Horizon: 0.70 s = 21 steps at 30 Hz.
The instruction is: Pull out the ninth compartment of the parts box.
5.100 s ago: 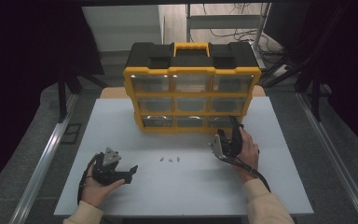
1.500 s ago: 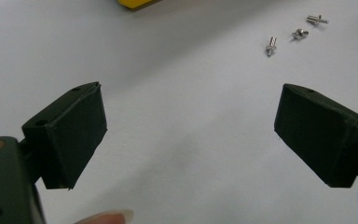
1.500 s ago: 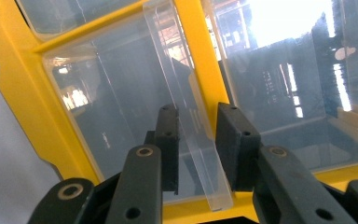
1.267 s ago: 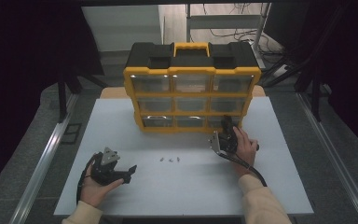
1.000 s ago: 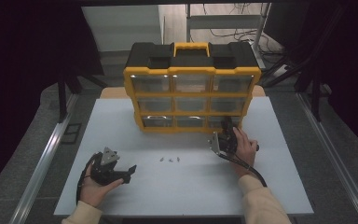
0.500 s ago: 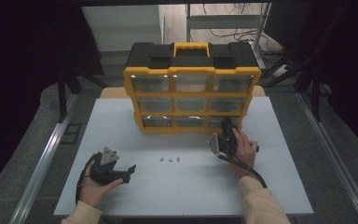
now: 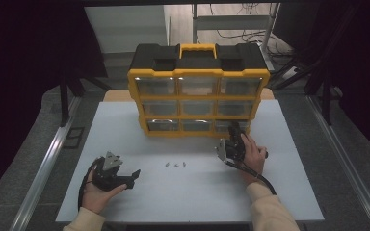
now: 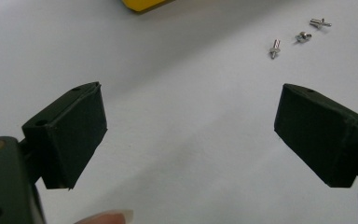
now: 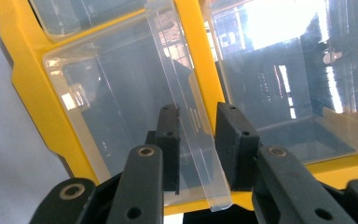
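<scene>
A yellow and black organizer [image 7: 197, 96] with clear drawers stands at the back of the white table [image 7: 279, 192]. My right gripper [image 7: 234, 131] reaches its bottom-right drawer [image 7: 221, 126]. In the right gripper view the jaws [image 9: 196, 140] are closed on that drawer's clear handle lip [image 9: 191, 121], beside the yellow frame [image 9: 32, 93]. My left gripper [image 7: 132, 178] rests at the front left, jaws wide open [image 8: 191, 135] over bare table. Three small metal screws [image 7: 176, 164] lie mid-table, ahead of the left jaws [image 8: 298, 36].
The organizer's black lid carries a yellow handle [image 7: 196, 49]. Metal rails [image 7: 53, 154] run along both sides of the table. Dark floor and a stand lie beyond the organizer.
Since the oldest frame my right hand has moved forward to the organizer's bottom-right drawer. Over the last second nothing has visibly moved. The left hand has stayed put.
</scene>
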Tool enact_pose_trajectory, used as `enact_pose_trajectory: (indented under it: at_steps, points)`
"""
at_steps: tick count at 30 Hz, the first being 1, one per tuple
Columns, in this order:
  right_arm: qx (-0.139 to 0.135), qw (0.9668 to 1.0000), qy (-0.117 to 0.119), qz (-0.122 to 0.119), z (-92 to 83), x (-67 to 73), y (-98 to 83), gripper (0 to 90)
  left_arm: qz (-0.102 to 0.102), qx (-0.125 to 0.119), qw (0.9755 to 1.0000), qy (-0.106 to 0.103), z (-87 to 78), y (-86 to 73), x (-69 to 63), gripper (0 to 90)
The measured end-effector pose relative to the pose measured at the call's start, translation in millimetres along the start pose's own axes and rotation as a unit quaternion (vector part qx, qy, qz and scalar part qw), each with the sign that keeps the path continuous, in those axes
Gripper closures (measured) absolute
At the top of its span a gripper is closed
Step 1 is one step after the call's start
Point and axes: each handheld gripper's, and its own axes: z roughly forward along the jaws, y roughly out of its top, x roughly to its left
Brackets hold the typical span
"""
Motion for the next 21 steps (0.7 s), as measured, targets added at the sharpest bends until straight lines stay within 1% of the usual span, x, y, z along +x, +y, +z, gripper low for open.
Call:
enact_pose_trajectory:
  at_steps: [3, 4, 10, 11, 15, 18, 19, 21]
  points:
    - [0.003, 1.0, 0.003, -0.001, -1.5, -0.4, 0.4, 71.0, -0.001, 0.0, 1.0, 0.0, -0.2, 0.0, 0.2, 9.5]
    - [0.001, 1.0, -0.003, -0.001, -1.2, 0.3, 0.3, 71.1, -0.001, 0.0, 1.0, 0.0, -0.2, 0.0, 0.2, 9.5]
    - [0.002, 1.0, 0.0, 0.0, -3.9, 0.3, 0.6, 71.1, 0.0, -0.001, 1.0, 0.0, -0.5, 0.1, 0.1, 9.5]
    - [-0.001, 1.0, -0.002, 0.008, -3.7, 1.5, 0.9, 71.0, 0.0, -0.001, 1.0, 0.0, -0.6, 0.1, 0.1, 9.5]
    - [0.001, 1.0, 0.0, 0.008, -5.5, 1.2, 1.2, 71.0, 0.0, -0.002, 1.0, -0.001, -0.8, 0.2, -0.2, 9.4]
    - [-0.001, 1.0, -0.004, 0.008, -6.7, 1.9, 0.8, 71.0, 0.0, -0.001, 1.0, -0.001, -0.6, 0.2, -0.3, 9.4]
    - [-0.001, 1.0, 0.0, 0.007, -7.4, 1.7, 0.6, 71.1, 0.001, -0.001, 1.0, -0.001, -0.6, 0.2, -0.2, 9.4]
    - [-0.002, 1.0, -0.003, 0.007, -8.2, 1.7, 0.7, 71.1, 0.0, -0.001, 1.0, -0.001, -0.5, 0.2, -0.1, 9.4]
